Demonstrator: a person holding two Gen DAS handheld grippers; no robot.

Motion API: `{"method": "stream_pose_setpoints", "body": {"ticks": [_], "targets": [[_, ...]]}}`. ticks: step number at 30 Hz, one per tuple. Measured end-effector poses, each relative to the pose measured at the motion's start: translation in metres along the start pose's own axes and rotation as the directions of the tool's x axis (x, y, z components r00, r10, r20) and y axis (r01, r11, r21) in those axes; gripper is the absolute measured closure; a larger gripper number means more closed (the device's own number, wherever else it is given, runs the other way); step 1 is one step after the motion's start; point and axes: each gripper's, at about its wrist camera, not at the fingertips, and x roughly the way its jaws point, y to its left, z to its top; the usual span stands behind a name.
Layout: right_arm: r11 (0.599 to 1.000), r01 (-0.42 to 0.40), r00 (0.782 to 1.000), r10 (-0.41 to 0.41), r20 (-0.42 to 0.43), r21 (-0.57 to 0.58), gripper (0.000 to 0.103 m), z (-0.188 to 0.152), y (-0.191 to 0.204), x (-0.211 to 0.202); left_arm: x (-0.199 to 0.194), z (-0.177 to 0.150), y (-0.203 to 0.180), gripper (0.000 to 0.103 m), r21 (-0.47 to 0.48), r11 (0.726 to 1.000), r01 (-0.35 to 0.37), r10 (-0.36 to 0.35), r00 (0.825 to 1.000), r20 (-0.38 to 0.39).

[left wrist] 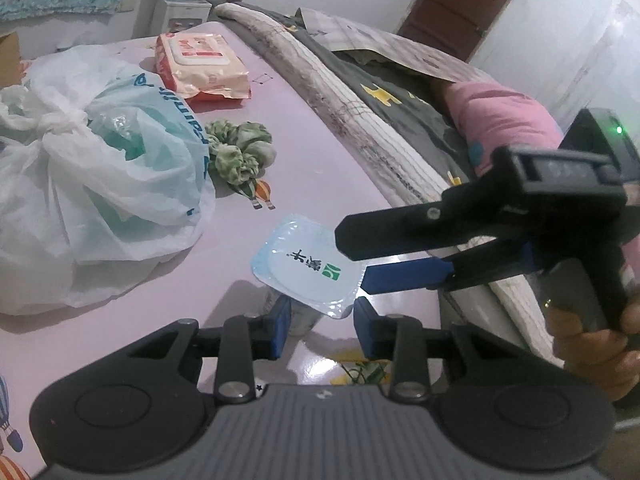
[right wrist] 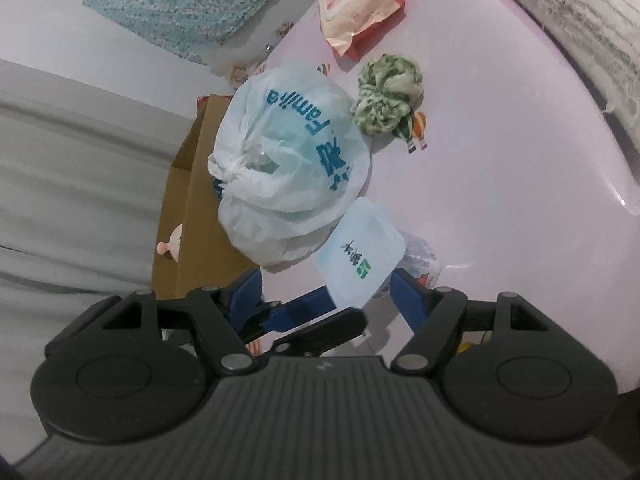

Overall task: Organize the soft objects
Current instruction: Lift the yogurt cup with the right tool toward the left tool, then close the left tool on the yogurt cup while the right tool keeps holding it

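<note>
A small light blue tissue pack [left wrist: 304, 264] with a crinkly clear body sits low in the left wrist view, just above the pink mat [left wrist: 320, 152]. My left gripper [left wrist: 322, 320] is shut on its near edge, blue pads on either side. My right gripper [left wrist: 356, 260] comes in from the right and stands open, its fingers straddling the pack's right edge. In the right wrist view the pack [right wrist: 360, 252] lies between my right gripper's [right wrist: 326, 296] wide pads, close to the right one, with the left gripper [right wrist: 348, 306] holding its lower edge.
A knotted white plastic bag [left wrist: 100, 168] [right wrist: 288, 160] fills the left. Beside it lie a green scrunched cloth [left wrist: 240, 156] [right wrist: 384, 96] and a pink wipes pack [left wrist: 200, 64] [right wrist: 356, 8]. A cardboard box [right wrist: 188, 216] stands past the bag. Bedding [left wrist: 360, 100] borders the mat on the right.
</note>
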Motion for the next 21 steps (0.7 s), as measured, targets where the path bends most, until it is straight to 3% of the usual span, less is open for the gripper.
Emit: {"method": "stream_pose_setpoints", "body": {"ticks": [2,5,6,10,16,21], "targets": [[1.0,0.021,1.0,-0.021,0.023,-0.012,0.035,0.001,-0.002,0.0,-0.001,0.0,0.003,0.066,-0.012,1.0,0.005,-0.005,1.0,-0.001],[0.999,0.036,0.998,-0.036,0.046,-0.011,0.041,0.005,-0.007,0.001,-0.004,0.001,0.006,0.05,-0.021,1.0,0.01,-0.01,1.0,-0.003],[0.999,0.036,0.998,-0.035,0.052,-0.008,0.044,0.007,-0.009,0.002,-0.005,0.001,0.006,0.05,-0.023,1.0,0.013,-0.013,1.0,0.001],[1.0,0.028,0.998,-0.027,0.061,-0.009,0.056,0.012,-0.013,0.01,-0.005,0.002,0.01,0.05,-0.057,0.998,0.035,-0.035,0.999,-0.008],[0.999,0.034,0.998,-0.033,0.053,-0.012,0.064,0.017,-0.018,0.021,-0.001,0.006,0.015,0.051,-0.104,0.993,0.056,-0.057,0.998,-0.011],[0.999,0.025,0.999,-0.023,0.044,-0.033,0.071,0.011,-0.016,0.023,0.003,0.007,0.022,0.063,-0.137,0.99,0.028,-0.03,1.0,-0.008]]}}
